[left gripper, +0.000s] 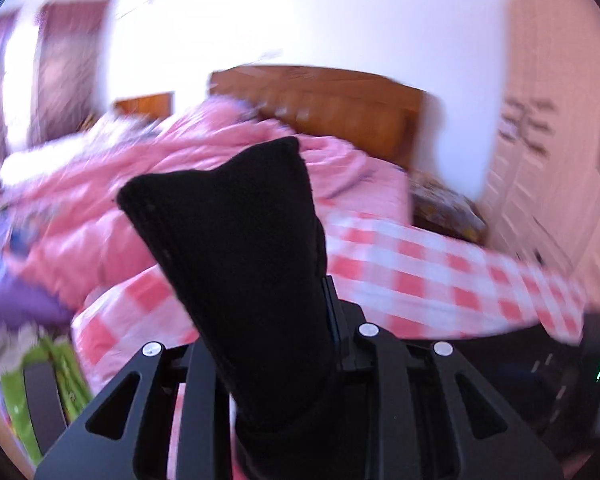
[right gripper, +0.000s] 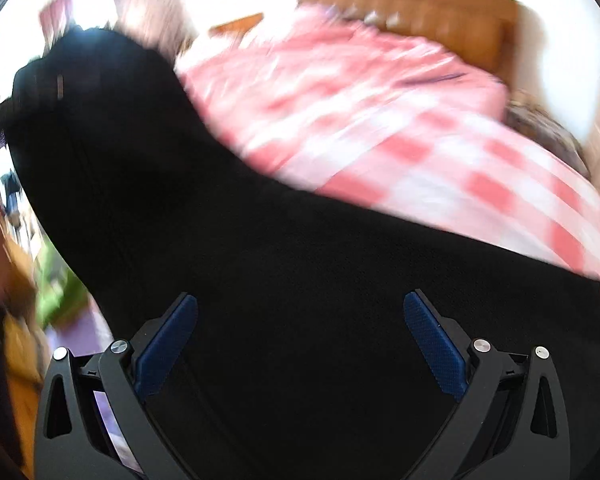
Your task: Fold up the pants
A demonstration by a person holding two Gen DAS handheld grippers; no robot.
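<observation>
Between the fingers of your left tool point(left gripper: 300, 364), pressed together on it, a bunched corner of the black knit-fabric pants point(left gripper: 236, 248) stands up in a dark peak with two soft points, lifted above the bed with the pink-and-white checked sheet point(left gripper: 432, 276). Your right tool point(right gripper: 300, 344) is spread wide, its blue ribbed pads point(right gripper: 168, 344) apart, with the pants' broad matte cloth draped beyond them.
</observation>
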